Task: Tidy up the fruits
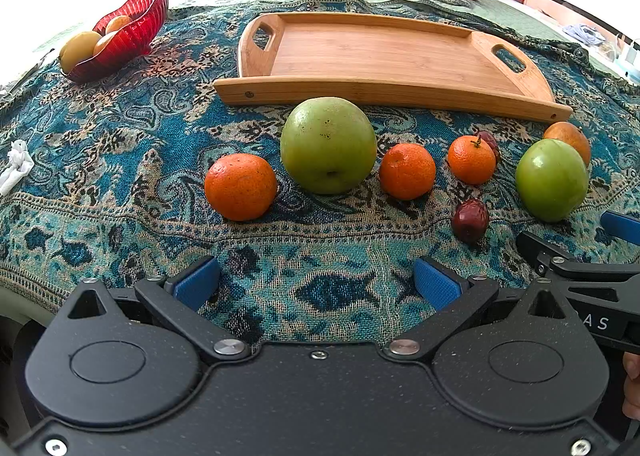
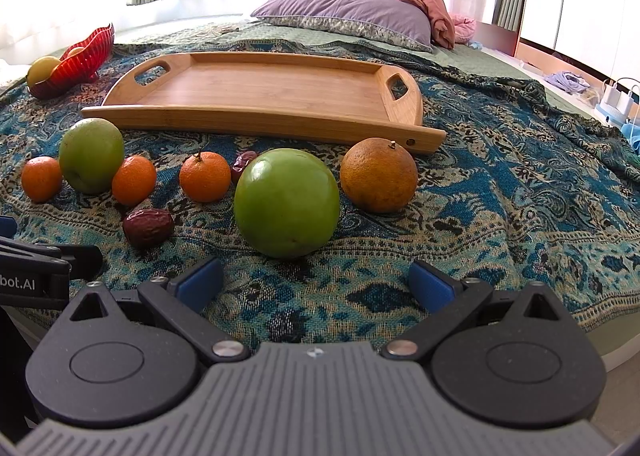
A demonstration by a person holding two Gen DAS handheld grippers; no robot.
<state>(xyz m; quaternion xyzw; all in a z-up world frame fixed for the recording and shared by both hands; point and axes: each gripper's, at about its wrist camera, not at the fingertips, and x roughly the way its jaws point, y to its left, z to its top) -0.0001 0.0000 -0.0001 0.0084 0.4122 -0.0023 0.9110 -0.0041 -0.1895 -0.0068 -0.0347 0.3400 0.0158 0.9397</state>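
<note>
Fruit lies in a row on a patterned blue cloth (image 1: 120,183) in front of an empty wooden tray (image 1: 384,55) (image 2: 264,91). In the left wrist view: a mandarin (image 1: 240,186), a big green apple (image 1: 328,144), two more mandarins (image 1: 407,171) (image 1: 471,159), a dark red date (image 1: 470,219), a second green apple (image 1: 551,179) and a brownish orange (image 1: 570,137). My left gripper (image 1: 316,286) is open and empty, short of the row. My right gripper (image 2: 316,286) is open and empty, just short of the second green apple (image 2: 287,203); the orange (image 2: 379,175) is beside it.
A red glass bowl (image 1: 128,35) (image 2: 80,59) with yellow fruit stands at the back left. A purple pillow (image 2: 348,11) and pink bedding lie behind the tray. A crumpled white tissue (image 1: 16,165) is at the left. The cloth's edge falls off at the right.
</note>
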